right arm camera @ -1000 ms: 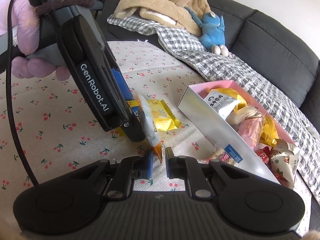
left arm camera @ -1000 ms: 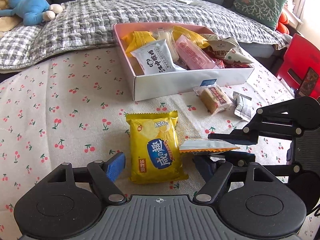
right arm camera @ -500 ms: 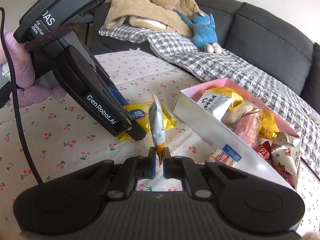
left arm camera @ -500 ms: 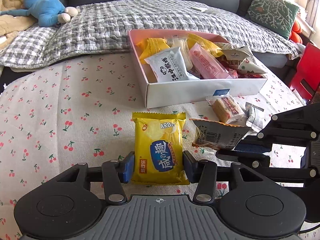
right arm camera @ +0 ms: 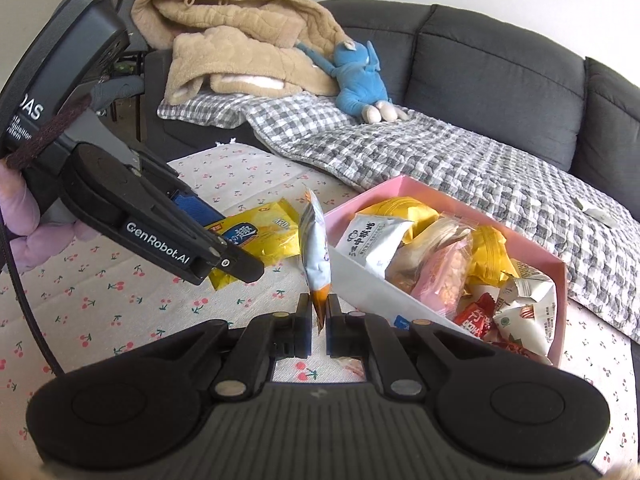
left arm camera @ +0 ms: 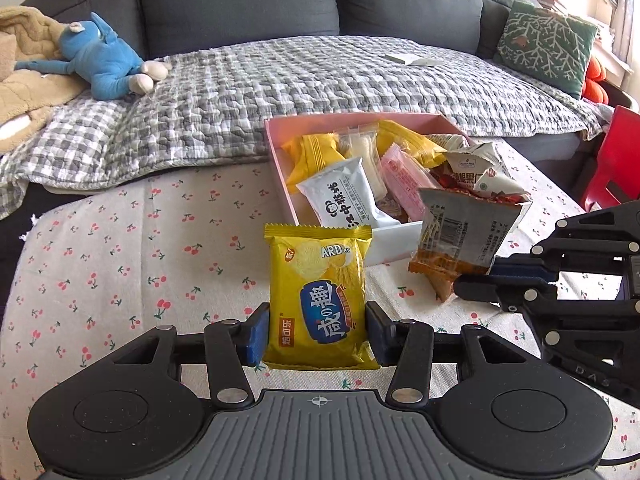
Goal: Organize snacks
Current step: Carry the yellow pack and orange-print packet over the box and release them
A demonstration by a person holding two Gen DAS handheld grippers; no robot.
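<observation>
My left gripper [left arm camera: 316, 334] is shut on a yellow cracker packet [left arm camera: 320, 292] and holds it above the cherry-print tablecloth [left arm camera: 120, 272]. The packet also shows in the right wrist view [right arm camera: 256, 236]. My right gripper [right arm camera: 319, 322] is shut on the orange end of a silver snack packet [right arm camera: 316, 256], lifted beside the box's near wall. That packet shows in the left wrist view [left arm camera: 464, 236]. The pink-lined white box [left arm camera: 392, 242] holds several snack packets and also shows in the right wrist view [right arm camera: 400, 292].
A grey sofa with a checked blanket [left arm camera: 320, 80] runs behind the table. A blue plush toy [left arm camera: 100, 60] and beige blankets [right arm camera: 232, 52] lie on it. A red chair [left arm camera: 612, 168] stands at the right.
My left gripper closed on the yellow packet and lifted it off the cloth. My right gripper rose with the silver packet and moved toward the box.
</observation>
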